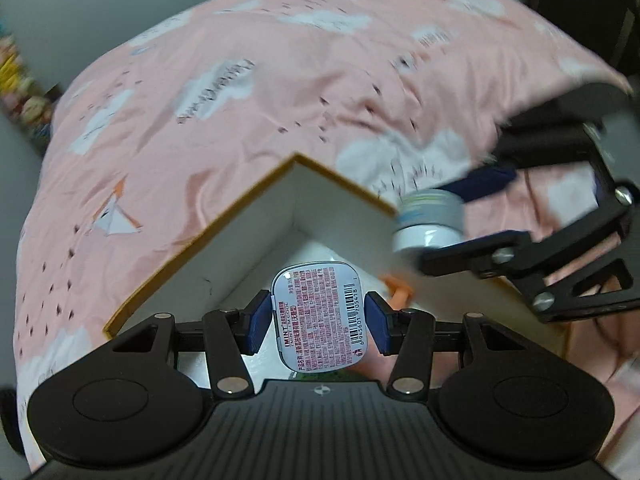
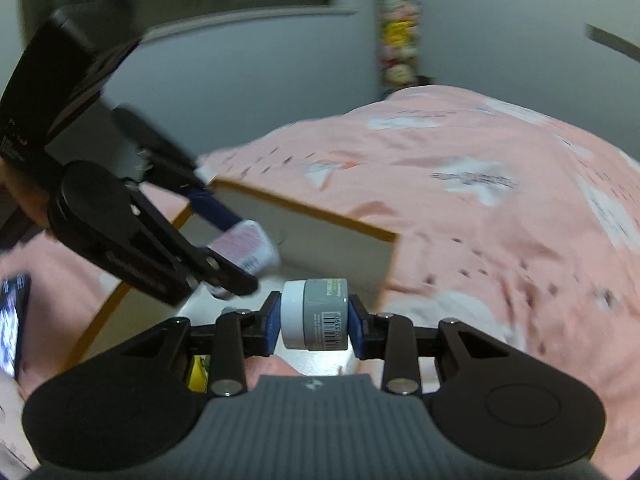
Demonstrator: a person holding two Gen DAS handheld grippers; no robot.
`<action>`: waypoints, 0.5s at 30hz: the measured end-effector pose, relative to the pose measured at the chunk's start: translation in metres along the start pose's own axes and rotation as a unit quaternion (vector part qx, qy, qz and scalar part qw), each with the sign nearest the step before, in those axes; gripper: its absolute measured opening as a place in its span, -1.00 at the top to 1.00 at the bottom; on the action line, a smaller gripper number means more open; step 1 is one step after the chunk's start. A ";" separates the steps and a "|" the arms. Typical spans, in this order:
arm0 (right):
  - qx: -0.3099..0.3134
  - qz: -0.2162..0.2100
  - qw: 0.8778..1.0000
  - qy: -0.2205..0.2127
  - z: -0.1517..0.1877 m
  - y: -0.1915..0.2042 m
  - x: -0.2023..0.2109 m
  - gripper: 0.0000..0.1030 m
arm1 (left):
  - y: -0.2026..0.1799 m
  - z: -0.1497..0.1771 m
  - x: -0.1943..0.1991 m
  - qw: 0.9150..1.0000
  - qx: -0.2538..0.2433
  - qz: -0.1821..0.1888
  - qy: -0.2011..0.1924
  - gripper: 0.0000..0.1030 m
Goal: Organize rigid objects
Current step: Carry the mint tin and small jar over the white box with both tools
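My left gripper [image 1: 319, 317] is shut on a flat mint tin [image 1: 319, 316] with a printed label and barcode, held over the open white box [image 1: 248, 232] with orange-brown rim. My right gripper [image 2: 313, 315] is shut on a small grey jar with a white lid [image 2: 314, 314], held above the box's near side [image 2: 320, 236]. The jar [image 1: 430, 220] and right gripper [image 1: 444, 220] also show in the left wrist view, blurred, over the box's right wall. The left gripper [image 2: 244, 248] with the tin [image 2: 250, 250] shows in the right wrist view, over the box.
The box lies on a bed with a pink cloud-print cover [image 1: 280, 80]. An orange item [image 1: 398, 288] lies inside the box. A phone [image 2: 14, 320] lies at the left on the bed. A grey wall [image 2: 240, 80] and a shelf of toys [image 2: 396, 32] stand behind.
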State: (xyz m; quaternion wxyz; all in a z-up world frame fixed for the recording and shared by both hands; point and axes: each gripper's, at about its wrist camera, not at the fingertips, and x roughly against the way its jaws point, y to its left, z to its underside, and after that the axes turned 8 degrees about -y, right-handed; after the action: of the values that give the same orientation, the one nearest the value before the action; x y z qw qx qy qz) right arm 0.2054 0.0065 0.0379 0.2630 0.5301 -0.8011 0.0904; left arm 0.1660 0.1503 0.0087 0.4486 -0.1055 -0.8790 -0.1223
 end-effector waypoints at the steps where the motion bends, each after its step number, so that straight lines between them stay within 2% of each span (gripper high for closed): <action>1: 0.026 -0.007 1.000 0.014 -0.002 0.006 -0.012 0.35 | 0.000 0.004 -0.006 1.000 -0.015 0.007 0.001 -0.11; 3: 0.082 -0.020 0.996 0.041 -0.003 0.014 -0.032 0.35 | -0.001 0.008 -0.020 0.999 -0.046 0.023 0.010 -0.11; 5: 0.129 -0.031 0.988 0.075 -0.003 0.016 -0.053 0.35 | 0.002 0.012 -0.035 0.998 -0.050 0.039 0.032 -0.11; 9: 0.193 -0.046 0.971 0.133 0.002 0.014 -0.086 0.35 | 0.006 0.015 -0.058 0.994 -0.073 0.056 0.061 -0.11; 15: 0.263 -0.063 0.948 0.166 0.009 0.018 -0.116 0.35 | 0.008 0.009 -0.073 0.991 -0.086 0.082 0.065 -0.11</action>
State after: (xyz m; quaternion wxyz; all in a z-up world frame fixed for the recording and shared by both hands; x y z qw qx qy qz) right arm 0.2215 0.1033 -0.0273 0.2486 0.6069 -0.6589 0.3685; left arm 0.2036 0.1556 -0.0552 0.5022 -0.2072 -0.8229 -0.1663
